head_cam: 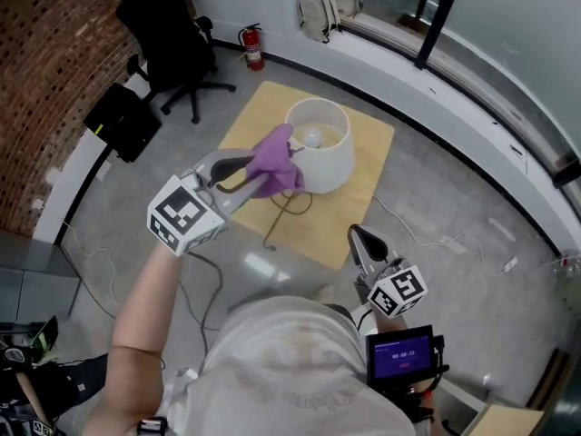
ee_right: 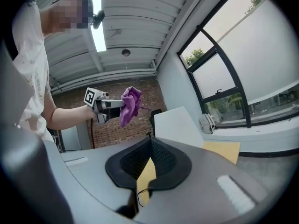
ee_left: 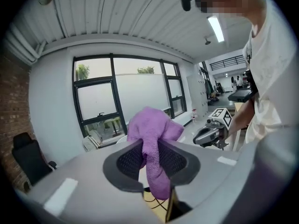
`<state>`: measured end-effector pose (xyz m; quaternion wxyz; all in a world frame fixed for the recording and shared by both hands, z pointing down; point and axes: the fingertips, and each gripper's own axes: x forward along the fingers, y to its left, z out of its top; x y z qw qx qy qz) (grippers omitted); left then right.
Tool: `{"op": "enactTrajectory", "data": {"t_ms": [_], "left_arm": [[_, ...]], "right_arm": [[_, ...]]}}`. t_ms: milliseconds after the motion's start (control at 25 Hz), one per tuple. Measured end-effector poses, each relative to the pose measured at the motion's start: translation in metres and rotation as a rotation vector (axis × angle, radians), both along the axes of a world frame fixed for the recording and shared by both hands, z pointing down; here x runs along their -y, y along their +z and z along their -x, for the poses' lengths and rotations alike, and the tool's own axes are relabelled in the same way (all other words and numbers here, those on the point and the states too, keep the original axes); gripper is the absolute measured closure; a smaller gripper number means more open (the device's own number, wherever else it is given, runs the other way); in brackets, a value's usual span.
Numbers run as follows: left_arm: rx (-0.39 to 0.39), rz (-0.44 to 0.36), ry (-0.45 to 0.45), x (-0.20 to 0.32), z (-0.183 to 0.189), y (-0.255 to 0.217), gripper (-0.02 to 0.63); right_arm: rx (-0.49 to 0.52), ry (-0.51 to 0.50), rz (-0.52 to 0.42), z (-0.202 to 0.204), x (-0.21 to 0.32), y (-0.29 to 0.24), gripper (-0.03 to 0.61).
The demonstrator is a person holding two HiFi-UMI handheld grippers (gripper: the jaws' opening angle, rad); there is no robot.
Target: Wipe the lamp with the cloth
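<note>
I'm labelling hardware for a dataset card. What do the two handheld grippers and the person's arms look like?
Both the left gripper and right gripper have grey curved shells with dark, mesh-textured pads inside the jaws. Each carries a white cube printed with black square markers. The person wears a pale short-sleeved T-shirt; forearms are uncovered.

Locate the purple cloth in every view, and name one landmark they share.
Head view: cloth left of centre, overlapping the lamp shade.
Left gripper view: cloth at centre, clamped in the left tool.
Right gripper view: cloth upper left of centre.
Shared landmark: backpack by the window.
</note>
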<state>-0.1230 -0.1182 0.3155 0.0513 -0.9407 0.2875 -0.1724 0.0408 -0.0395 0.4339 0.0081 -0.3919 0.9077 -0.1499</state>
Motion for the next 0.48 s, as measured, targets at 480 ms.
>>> {"op": "enactTrajectory", "data": {"t_ms": [480], "left_arm": [[-0.071,0.055,-0.087,-0.085,0.074,0.104,0.525]], "right_arm": [[-0.063,-0.082,-0.024,0.09,-0.013,-0.01,0.565]]}}
